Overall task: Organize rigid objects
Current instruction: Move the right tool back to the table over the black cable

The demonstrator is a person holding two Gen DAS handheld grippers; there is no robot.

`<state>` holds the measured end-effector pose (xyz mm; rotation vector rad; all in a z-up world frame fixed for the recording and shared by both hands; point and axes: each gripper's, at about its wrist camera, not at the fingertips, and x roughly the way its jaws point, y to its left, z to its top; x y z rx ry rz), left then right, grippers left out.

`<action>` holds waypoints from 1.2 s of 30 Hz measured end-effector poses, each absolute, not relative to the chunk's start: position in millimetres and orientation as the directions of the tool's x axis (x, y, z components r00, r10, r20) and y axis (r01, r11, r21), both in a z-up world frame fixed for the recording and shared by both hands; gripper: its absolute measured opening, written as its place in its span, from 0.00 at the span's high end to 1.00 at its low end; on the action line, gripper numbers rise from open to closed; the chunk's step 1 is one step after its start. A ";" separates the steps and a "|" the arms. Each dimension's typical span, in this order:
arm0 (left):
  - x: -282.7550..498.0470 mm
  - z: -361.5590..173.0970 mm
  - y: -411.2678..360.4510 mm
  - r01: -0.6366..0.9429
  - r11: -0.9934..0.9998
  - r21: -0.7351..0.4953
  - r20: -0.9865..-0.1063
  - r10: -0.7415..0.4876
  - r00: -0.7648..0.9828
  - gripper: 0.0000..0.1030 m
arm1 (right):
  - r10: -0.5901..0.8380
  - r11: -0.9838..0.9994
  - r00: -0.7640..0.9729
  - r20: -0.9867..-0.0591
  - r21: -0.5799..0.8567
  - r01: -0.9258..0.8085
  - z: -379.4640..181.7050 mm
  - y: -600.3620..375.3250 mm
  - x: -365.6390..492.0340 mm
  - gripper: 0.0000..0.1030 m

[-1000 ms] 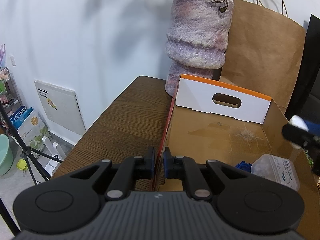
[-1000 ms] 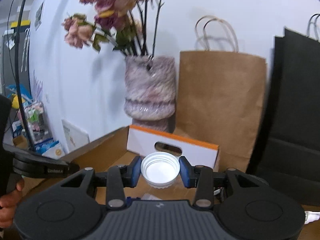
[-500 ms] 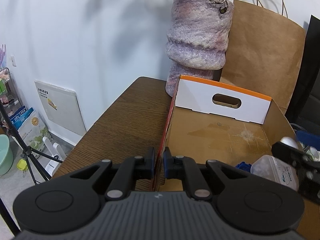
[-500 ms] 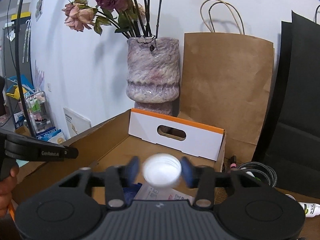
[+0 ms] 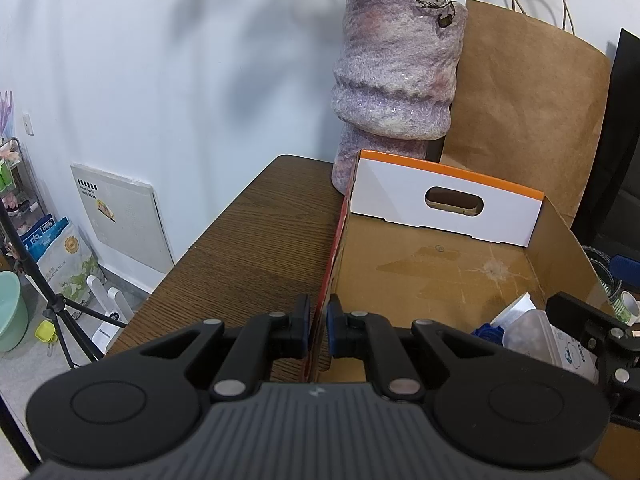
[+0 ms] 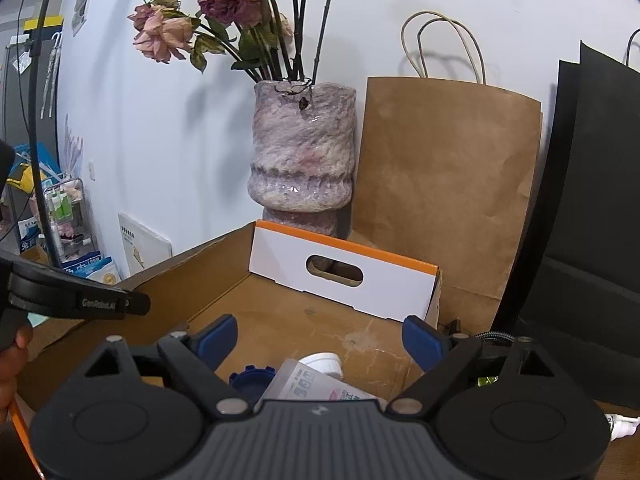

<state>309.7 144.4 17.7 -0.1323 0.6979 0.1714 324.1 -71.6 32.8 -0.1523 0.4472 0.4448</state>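
An open cardboard box (image 5: 440, 264) with a white and orange end flap stands on the wooden table. My left gripper (image 5: 318, 330) is shut on the box's left wall (image 5: 334, 256). My right gripper (image 6: 320, 338) is open and empty above the box's near end. Below it, inside the box (image 6: 288, 320), lie a white cap (image 6: 324, 363), a clear plastic container (image 6: 308, 384) and a blue lid (image 6: 250, 380). The container (image 5: 536, 330) and the blue lid (image 5: 486, 330) also show in the left wrist view, next to the right gripper's finger (image 5: 588, 328).
A mottled purple vase (image 5: 396, 80) with dried flowers stands behind the box, a brown paper bag (image 6: 444, 184) and a black bag (image 6: 592, 200) to its right. The table's left edge (image 5: 224, 232) drops to the floor with a tripod. Small bottles lie right of the box (image 6: 620, 426).
My right gripper came down over the box and opened. The white cap it held has dropped into the box beside the clear container. My left gripper has kept its hold on the wall.
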 end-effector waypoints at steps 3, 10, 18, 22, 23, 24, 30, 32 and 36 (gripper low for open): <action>309.6 17.6 144.4 -0.201 0.977 -0.063 -0.648 0.113 0.753 0.91 | 0.382 0.893 0.808 -0.449 -0.047 -0.448 32.6 -71.7 323.7 0.13; 309.8 17.7 144.1 -0.204 0.977 -0.061 -0.647 0.117 0.753 0.91 | 0.380 0.894 0.809 -0.449 -0.048 -0.446 32.7 -71.5 323.8 0.13; 310.0 17.8 143.5 -0.208 0.976 -0.058 -0.647 0.122 0.753 0.91 | 0.393 0.902 0.825 -0.407 -0.002 -0.431 35.9 -81.7 323.3 0.06; 310.1 17.8 143.0 -0.208 0.976 -0.058 -0.646 0.122 0.753 0.91 | 0.384 0.913 0.850 -0.361 0.014 -0.407 42.3 -89.8 319.4 0.04; 310.2 17.8 143.0 -0.208 0.976 -0.058 -0.646 0.122 0.753 0.91 | 0.377 0.918 0.856 -0.354 0.018 -0.397 44.0 -92.6 319.0 0.03; 310.1 17.8 142.9 -0.208 0.976 -0.058 -0.646 0.122 0.753 0.91 | 0.369 0.922 0.862 -0.348 0.022 -0.386 45.3 -96.3 319.2 0.02; 309.9 17.9 142.8 -0.207 0.977 -0.057 -0.646 0.123 0.754 0.91 | 0.294 0.953 0.891 -0.347 0.031 -0.303 45.6 -127.7 323.1 0.00; 309.9 17.9 142.9 -0.208 0.977 -0.056 -0.646 0.123 0.754 0.91 | 0.259 0.964 0.901 -0.348 0.036 -0.263 45.0 -141.9 324.7 0.00; 309.9 17.9 142.9 -0.208 0.977 -0.056 -0.646 0.123 0.754 0.91 | 0.194 0.980 0.914 -0.357 0.034 -0.195 41.4 -167.8 325.6 0.00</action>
